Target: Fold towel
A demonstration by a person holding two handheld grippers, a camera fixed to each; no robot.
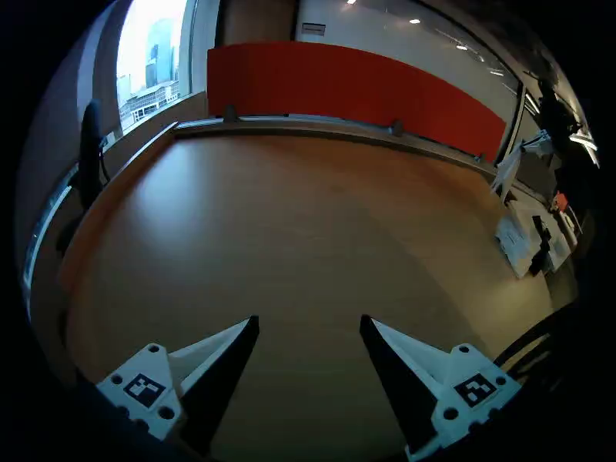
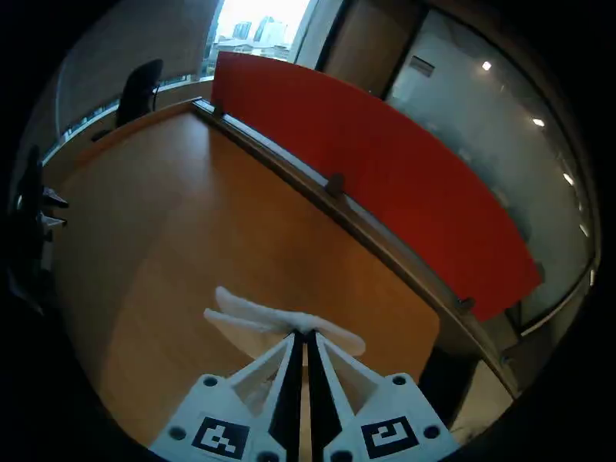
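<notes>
In the right gripper view a white towel point(image 2: 266, 319) hangs bunched above the wooden desk point(image 2: 154, 231). My right gripper point(image 2: 306, 336) is shut on the towel's edge, its fingers nearly touching with cloth pinched between them. The towel spreads left and right just past the fingertips; its lower part is hidden behind the fingers. In the left gripper view my left gripper point(image 1: 309, 322) hovers open over the bare wooden desk point(image 1: 292, 231), with nothing between its fingers.
A red divider panel point(image 2: 369, 154) runs along the desk's far edge, above a grey rail point(image 1: 331, 129). A dark office chair point(image 2: 140, 88) stands near the window. White papers and small items point(image 1: 527, 239) lie at the desk's right end in the left gripper view.
</notes>
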